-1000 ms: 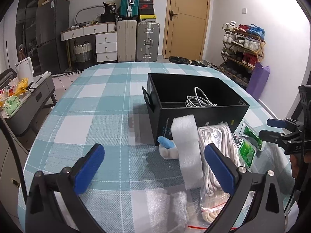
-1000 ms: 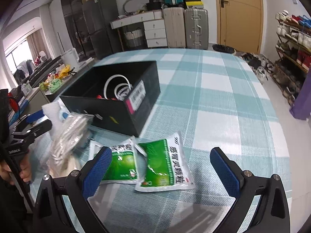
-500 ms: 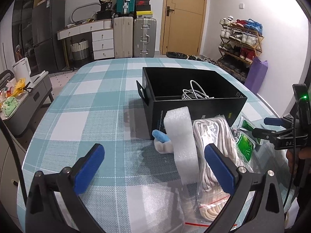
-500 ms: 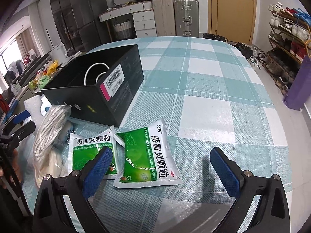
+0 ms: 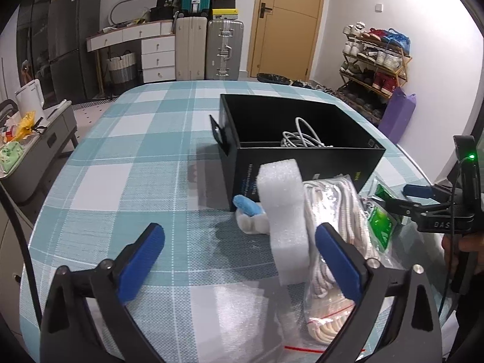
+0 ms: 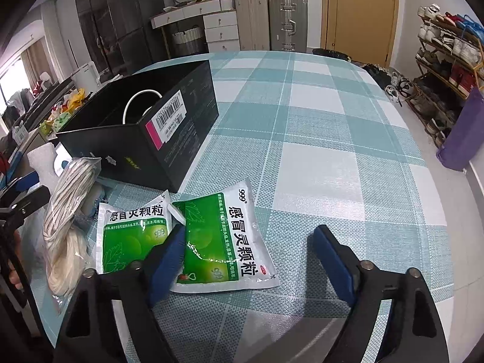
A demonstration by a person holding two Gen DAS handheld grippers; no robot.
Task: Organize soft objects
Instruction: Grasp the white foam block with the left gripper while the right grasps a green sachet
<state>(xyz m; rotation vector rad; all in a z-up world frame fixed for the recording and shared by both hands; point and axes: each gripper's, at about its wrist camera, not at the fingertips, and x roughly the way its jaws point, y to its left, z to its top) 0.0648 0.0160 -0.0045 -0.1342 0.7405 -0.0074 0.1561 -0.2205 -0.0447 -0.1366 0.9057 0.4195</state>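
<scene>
Right-wrist view first: we see our right gripper spread wide, gripping nothing, its left pad over the two green sachets lying just before the black box. Our left gripper is equally wide apart and empty, with the foam strip and bagged rope beside that box.
</scene>
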